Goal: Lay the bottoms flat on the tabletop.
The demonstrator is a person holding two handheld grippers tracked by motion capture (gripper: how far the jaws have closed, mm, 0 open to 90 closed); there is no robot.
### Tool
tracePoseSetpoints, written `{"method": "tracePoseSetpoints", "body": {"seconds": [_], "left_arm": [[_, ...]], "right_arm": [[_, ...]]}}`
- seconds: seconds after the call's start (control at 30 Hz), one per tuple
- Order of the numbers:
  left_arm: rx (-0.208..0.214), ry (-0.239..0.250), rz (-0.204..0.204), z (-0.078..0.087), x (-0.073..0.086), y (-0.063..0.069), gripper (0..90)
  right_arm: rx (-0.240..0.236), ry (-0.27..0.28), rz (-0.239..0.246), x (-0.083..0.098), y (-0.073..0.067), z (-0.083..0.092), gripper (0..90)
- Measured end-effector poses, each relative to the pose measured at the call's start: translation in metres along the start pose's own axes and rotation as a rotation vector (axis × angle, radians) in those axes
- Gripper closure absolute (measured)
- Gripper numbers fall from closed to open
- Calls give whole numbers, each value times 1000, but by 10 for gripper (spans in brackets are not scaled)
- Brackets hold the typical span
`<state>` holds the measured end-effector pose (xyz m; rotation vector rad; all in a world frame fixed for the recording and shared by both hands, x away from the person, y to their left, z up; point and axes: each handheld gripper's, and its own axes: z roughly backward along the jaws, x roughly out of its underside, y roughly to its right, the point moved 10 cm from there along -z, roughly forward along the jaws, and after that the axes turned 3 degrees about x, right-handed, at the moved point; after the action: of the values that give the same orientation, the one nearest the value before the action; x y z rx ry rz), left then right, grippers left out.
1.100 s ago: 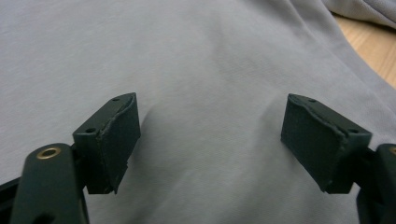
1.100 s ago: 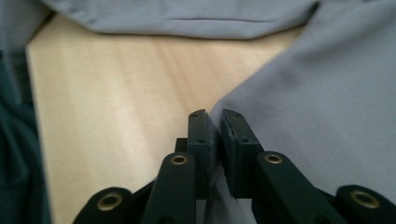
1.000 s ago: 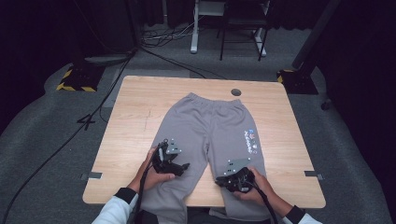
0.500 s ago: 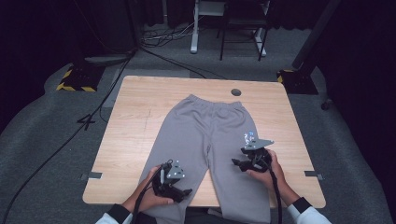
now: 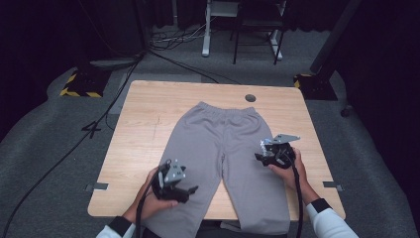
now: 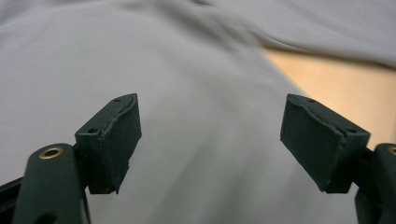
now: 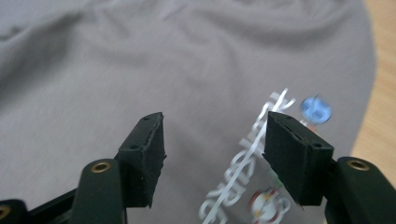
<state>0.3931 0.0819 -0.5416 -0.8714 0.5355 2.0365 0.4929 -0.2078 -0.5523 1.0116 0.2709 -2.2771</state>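
Trouser (image 5: 233,148) leg ends cut off at bottom edge; white print (image 7: 243,163) blurred, unreadable; part hidden behind right tool (image 7: 212,158).

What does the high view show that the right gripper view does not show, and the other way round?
High view: the whole grey trousers spread flat on the wooden table, with waistband far and legs near, plus both hands, the left gripper over the left leg and the right gripper at the right hip.

Right gripper view: close up, the white lettering and small round badges printed on the fabric, between open jaws.

Both: grey cloth, table edge, right gripper open and holding nothing.
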Motion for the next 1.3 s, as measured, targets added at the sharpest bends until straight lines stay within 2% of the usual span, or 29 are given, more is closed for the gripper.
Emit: {"method": "tracePoseSetpoints", "body": {"seconds": [0.1,0.17,0.2,0.23,0.27,0.3,0.33,0.37,0.43,0.5,0.53,0.57,0.63,0.67,0.8,0.93,1.0,1.13,1.2,1.27,1.3], "left_arm": [[-56,-8,19,-18,-9,-35,209],[-56,9,72,-30,-16,-50,235],[-54,4,82,-37,-20,-57,236],[-61,-6,87,-42,-21,-61,237],[-75,-13,92,-47,-23,-66,234],[-87,-21,86,-51,-24,-70,242],[-100,-41,58,-56,-25,-74,251],[-108,-47,68,-60,-26,-77,247],[-89,-56,96,-66,-28,-81,246],[-104,-74,93,-71,-30,-86,241],[-96,-70,92,-74,-32,-87,233],[-107,-68,91,-76,-33,-90,218],[-130,-64,129,-79,-36,-97,212],[-137,-63,135,-80,-37,-100,208],[-149,-54,149,-88,-44,-108,203],[-161,-53,165,-95,-52,-116,199],[-165,-53,171,-99,-55,-120,198],[-203,-54,193,-106,-62,-130,187],[-207,-57,202,-108,-64,-130,177],[-208,-92,204,-106,-64,-127,177],[-201,-116,190,-104,-63,-124,178]], "right_arm": [[22,13,-32,-8,13,-10,365],[-6,20,-57,-13,17,-19,351],[0,12,-66,-15,21,-24,353],[26,2,-76,-17,26,-30,366],[29,-9,-84,-18,27,-33,366],[29,-19,-88,-19,30,-38,365],[36,-22,-83,-20,32,-42,363],[47,-26,-83,-22,34,-46,364],[55,-34,-81,-25,35,-50,362],[57,-34,-82,-29,36,-54,357],[58,-44,-86,-31,37,-57,356],[63,-48,-85,-33,38,-59,355],[64,-46,-93,-37,39,-63,354],[68,-44,-94,-39,41,-65,355],[77,-16,-106,-48,45,-75,355],[88,-15,-109,-59,52,-88,353],[106,-8,-128,-64,56,-94,353],[118,-11,-141,-72,58,-103,343],[130,-15,-148,-74,58,-105,335],[141,-33,-149,-73,58,-103,334],[133,-45,-144,-72,55,-101,329]]}}
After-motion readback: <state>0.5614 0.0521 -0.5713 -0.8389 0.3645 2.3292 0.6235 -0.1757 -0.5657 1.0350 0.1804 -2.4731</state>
